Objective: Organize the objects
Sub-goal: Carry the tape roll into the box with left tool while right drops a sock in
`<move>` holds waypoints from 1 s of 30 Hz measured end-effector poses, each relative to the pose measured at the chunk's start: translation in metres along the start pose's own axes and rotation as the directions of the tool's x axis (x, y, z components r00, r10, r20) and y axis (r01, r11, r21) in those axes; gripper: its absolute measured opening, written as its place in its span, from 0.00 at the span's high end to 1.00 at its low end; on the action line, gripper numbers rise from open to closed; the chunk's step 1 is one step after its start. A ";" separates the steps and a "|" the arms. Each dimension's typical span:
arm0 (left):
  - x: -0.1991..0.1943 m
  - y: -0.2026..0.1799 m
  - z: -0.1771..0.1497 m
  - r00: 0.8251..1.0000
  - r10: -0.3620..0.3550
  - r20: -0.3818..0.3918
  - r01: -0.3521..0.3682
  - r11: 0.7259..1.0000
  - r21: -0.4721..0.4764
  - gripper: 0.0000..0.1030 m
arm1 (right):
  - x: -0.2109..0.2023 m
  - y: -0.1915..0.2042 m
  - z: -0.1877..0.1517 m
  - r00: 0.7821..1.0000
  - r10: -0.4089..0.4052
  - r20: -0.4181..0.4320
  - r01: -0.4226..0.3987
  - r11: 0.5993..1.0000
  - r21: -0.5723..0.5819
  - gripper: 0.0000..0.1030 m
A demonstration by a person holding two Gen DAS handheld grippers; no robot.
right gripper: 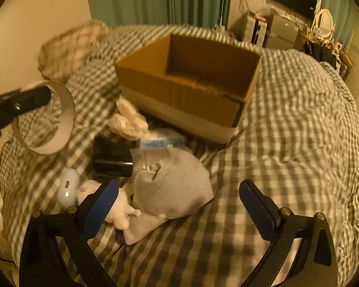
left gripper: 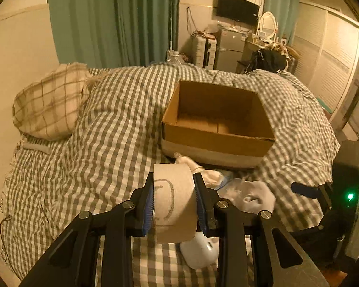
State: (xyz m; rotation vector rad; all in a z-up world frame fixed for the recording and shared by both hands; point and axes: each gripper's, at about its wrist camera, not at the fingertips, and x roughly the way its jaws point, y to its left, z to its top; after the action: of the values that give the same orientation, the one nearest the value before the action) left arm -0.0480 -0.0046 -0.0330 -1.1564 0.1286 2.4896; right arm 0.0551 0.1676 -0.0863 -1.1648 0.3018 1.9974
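Note:
My left gripper (left gripper: 174,203) is shut on a cardboard tape ring (left gripper: 173,201) and holds it above the bed, short of the open cardboard box (left gripper: 217,141). The ring (right gripper: 67,117) and left gripper also show at the left of the right wrist view. My right gripper (right gripper: 179,205) is open and empty, low over a grey sock (right gripper: 177,186). Near it lie a white soft toy (right gripper: 117,212), a black roll (right gripper: 112,160), a white earbud case (right gripper: 68,186), a cream cloth bundle (right gripper: 129,119) and a blue-white packet (right gripper: 160,142). The box (right gripper: 179,95) looks empty inside.
The bed has a grey checked cover (left gripper: 112,124) with a plaid pillow (left gripper: 50,105) at the left. Green curtains (left gripper: 112,19), a TV, a small fridge and a dresser stand behind the bed. Wardrobe doors (left gripper: 328,62) line the right.

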 end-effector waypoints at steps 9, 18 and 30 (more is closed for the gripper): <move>0.016 0.001 -0.010 0.998 -0.054 -0.038 0.056 0.997 0.045 0.70 | 0.013 0.001 -0.006 1.000 -0.009 -0.027 0.009 1.000 0.006 0.40; 0.008 -0.002 -0.009 0.998 -0.062 -0.028 0.064 0.995 0.076 0.70 | -0.041 -0.001 0.005 0.995 -0.023 0.095 0.024 1.000 -0.009 0.46; -0.005 -0.009 0.038 0.985 -0.170 0.018 0.162 0.961 0.222 0.70 | -0.105 -0.017 0.067 0.965 -0.064 0.253 0.076 0.996 -0.040 0.49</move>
State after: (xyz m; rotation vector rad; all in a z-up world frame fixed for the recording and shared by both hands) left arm -0.0685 0.0115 -0.0037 -0.9872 0.2787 2.2819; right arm 0.0537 0.1621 0.0394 -0.9244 0.0808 2.0722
